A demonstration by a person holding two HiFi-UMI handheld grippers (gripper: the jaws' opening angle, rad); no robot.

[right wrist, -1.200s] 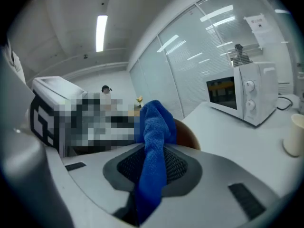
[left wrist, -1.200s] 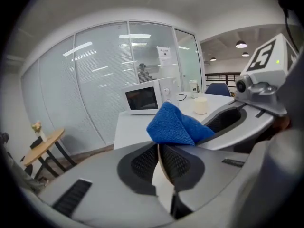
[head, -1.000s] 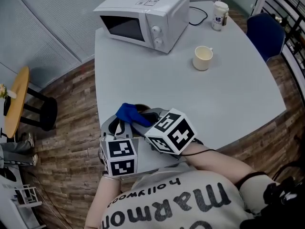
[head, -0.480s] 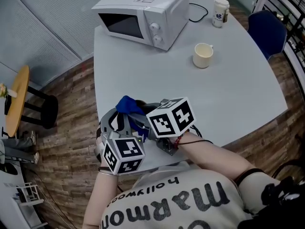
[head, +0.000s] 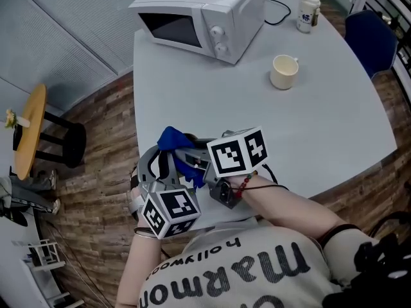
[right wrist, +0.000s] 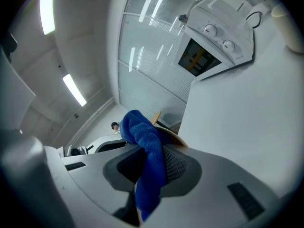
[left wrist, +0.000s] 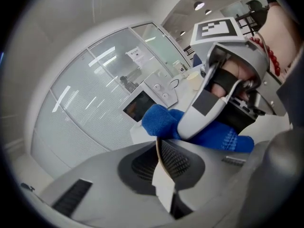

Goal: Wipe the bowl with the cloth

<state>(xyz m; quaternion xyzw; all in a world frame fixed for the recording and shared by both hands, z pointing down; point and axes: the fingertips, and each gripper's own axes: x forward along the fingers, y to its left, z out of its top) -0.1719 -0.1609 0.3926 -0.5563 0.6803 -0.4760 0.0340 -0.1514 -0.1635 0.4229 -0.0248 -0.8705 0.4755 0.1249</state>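
I hold a tool in each hand, close to my tummy, over the near edge of the grey table.

My left gripper has the bowl. The thin brown rim of the bowl stands between the two jaws, and the dark pads press on it from both sides. These jaws have just been opening a little, but the rim is between them and they are tight on it. I only see the bowl from its edge, so I cannot tell what it looks like inside.

My right gripper has the blue cloth. The cloth is pinched between the two jaws. One end sticks up in a soft lump and the other end hangs down. The lump sits right against the rim of the bowl.

From above, the two grippers are side by side and very near each other, with the blue cloth poking out in front of them. The right one reaches across in front of the left one.

Farther back on the table sits a white microwave. A small cream cup stands alone on the table, well apart from my hands.
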